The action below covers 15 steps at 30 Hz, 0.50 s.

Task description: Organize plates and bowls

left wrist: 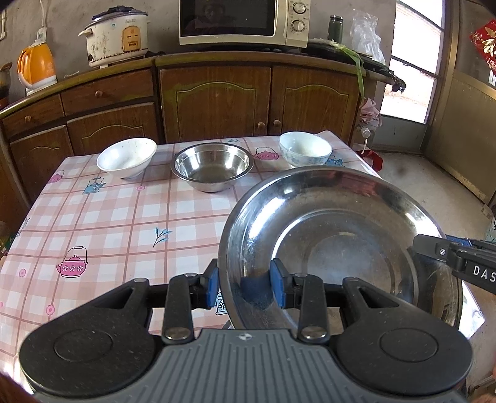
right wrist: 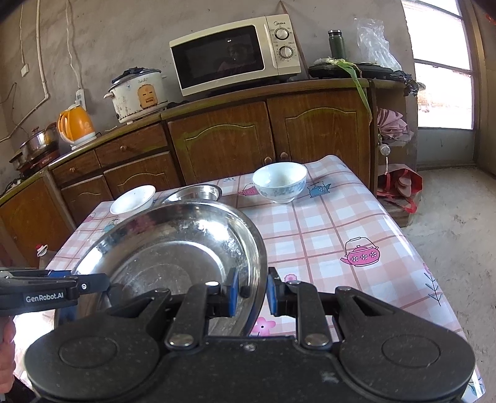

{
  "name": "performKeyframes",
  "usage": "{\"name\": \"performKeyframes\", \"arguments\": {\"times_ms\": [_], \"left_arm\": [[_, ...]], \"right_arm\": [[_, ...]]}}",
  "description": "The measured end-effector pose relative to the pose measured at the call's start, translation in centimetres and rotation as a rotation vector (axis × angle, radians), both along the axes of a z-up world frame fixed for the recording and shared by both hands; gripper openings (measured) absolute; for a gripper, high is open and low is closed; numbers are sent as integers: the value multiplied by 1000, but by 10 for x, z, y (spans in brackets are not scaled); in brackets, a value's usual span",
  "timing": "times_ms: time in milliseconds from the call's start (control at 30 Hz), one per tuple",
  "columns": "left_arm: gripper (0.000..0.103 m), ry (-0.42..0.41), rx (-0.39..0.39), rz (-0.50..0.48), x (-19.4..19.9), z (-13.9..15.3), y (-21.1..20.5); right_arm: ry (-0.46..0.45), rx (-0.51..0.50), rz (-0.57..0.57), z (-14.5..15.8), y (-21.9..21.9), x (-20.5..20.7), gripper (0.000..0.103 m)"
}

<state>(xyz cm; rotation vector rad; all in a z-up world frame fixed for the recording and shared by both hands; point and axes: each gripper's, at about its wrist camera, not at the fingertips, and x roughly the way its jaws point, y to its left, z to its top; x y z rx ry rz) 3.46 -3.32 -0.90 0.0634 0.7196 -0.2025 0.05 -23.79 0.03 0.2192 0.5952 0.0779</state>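
A large steel basin (left wrist: 325, 223) (right wrist: 173, 245) hangs tilted over the near part of the checked table (left wrist: 108, 223) (right wrist: 341, 223). My left gripper (left wrist: 245, 286) is shut on its left rim, and its finger shows at the left of the right wrist view (right wrist: 93, 285). My right gripper (right wrist: 253, 291) is shut on the opposite rim and enters the left wrist view from the right (left wrist: 434, 251). At the table's far side stand a white bowl (left wrist: 127, 156) (right wrist: 133, 200), a small steel bowl (left wrist: 212, 169) (right wrist: 198, 192) and a blue-patterned bowl (left wrist: 305, 148) (right wrist: 280, 181).
Behind the table runs a wooden cabinet (left wrist: 217, 99) (right wrist: 223, 139) bearing a microwave (left wrist: 241, 21) (right wrist: 235, 52), a rice cooker (left wrist: 114, 37) and an orange kettle (left wrist: 35, 66). Bare floor (right wrist: 449, 232) and a door lie to the right. A hand (right wrist: 6, 334) shows at the lower left.
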Motion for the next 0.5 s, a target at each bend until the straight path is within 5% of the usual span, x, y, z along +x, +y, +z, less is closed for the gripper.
{"name": "performKeyframes", "arguments": {"times_ms": [500], "left_arm": [[34, 97, 10, 9, -12, -38, 24]], "right_arm": [[103, -12, 51, -38, 23, -9, 25]]}}
